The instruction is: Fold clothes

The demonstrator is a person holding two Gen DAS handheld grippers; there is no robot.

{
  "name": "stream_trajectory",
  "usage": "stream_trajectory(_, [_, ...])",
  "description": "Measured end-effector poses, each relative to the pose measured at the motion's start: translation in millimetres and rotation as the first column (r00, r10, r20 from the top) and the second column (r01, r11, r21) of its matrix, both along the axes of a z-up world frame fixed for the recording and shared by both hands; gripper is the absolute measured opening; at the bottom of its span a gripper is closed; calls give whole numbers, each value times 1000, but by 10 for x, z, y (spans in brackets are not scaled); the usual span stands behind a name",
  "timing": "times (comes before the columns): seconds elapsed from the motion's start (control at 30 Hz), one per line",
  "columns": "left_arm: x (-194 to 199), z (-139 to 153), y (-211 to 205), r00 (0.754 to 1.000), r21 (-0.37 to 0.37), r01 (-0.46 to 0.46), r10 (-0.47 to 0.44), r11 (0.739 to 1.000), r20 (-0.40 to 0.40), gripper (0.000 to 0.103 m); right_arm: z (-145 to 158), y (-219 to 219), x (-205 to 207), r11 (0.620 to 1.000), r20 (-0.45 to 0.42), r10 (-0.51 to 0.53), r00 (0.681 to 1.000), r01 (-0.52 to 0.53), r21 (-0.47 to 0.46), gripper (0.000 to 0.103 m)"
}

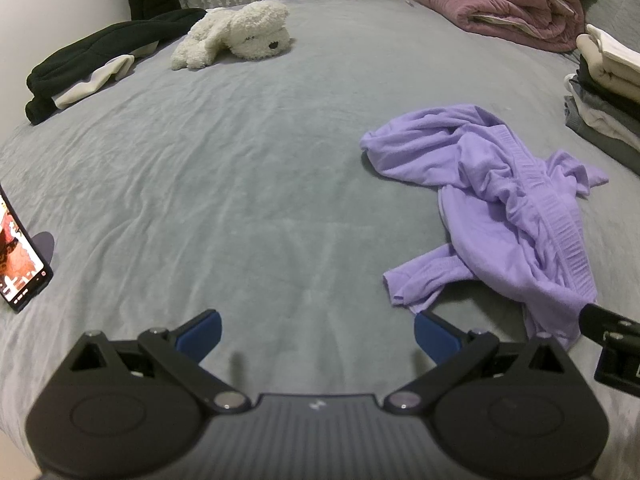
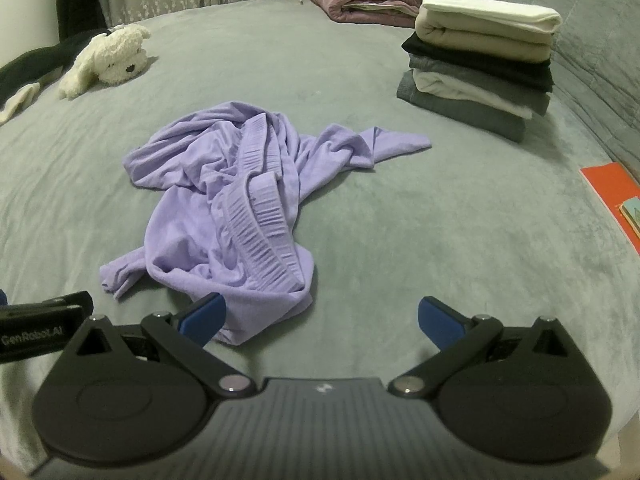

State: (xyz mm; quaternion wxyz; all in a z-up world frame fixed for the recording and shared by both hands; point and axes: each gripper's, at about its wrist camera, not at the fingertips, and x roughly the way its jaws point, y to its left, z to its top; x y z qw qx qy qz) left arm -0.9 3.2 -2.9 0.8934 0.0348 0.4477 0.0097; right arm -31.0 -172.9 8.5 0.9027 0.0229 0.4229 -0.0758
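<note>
- While most of the grey bed is bare, there's loads of room left of the crumpled purple garment.
- Left gripper and right gripper both hover low at the near edge, fingers spread wide, holding nothing.
- Folded stack far right, plush dog far left, phone near left.

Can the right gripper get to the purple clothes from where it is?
Probably yes. The right gripper is open, and the crumpled purple garment lies just ahead on the bed, its near edge by the left fingertip, nothing between.
</note>
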Motion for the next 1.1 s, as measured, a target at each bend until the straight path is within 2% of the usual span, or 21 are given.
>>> stream_trajectory(1.1, [2, -21, -20, 1000, 12, 8, -8, 1000, -6, 103, -22, -4, 4, 1000, -12, 6, 1000, -6, -6, 103])
